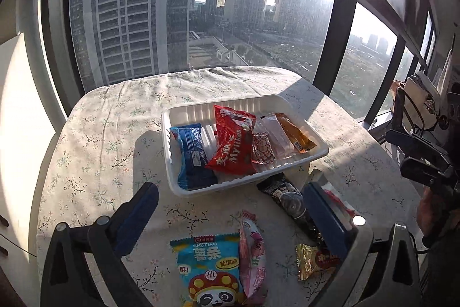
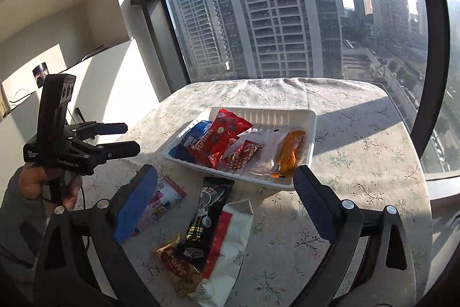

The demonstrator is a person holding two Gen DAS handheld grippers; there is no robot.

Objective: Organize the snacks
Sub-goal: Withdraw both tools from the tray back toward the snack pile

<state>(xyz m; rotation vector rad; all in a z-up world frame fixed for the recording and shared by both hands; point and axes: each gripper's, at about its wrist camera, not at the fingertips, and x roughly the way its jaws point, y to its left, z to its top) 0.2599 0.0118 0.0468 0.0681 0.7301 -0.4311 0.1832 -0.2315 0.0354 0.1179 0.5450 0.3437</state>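
Note:
A white tray [image 1: 172,117] [image 2: 313,134] on the flowered tablecloth holds a blue packet [image 1: 192,154], a red Mylikes bag [image 1: 233,146] [image 2: 218,140], a small red-white sweet [image 1: 262,148], a pale clear packet [image 1: 277,137] and an orange packet [image 1: 296,134] [image 2: 289,154]. Loose in front of it lie a black packet [image 1: 287,199] [image 2: 210,209], a blue panda chips bag [image 1: 210,269], a pink packet [image 1: 253,252] [image 2: 161,200], a gold packet [image 1: 313,261] [image 2: 175,263] and a white-red packet [image 2: 230,243]. My left gripper [image 1: 230,189] [image 2: 132,138] and right gripper [image 2: 225,171] [image 1: 396,148] hover above the loose snacks, both open and empty.
The table [image 1: 95,134] stands against a large window with dark frames [image 1: 330,42]. White cabinets [image 2: 100,82] rise at the left. A cluttered stand [image 1: 417,97] is off the table's right side. A hand [image 2: 34,183] holds the left gripper.

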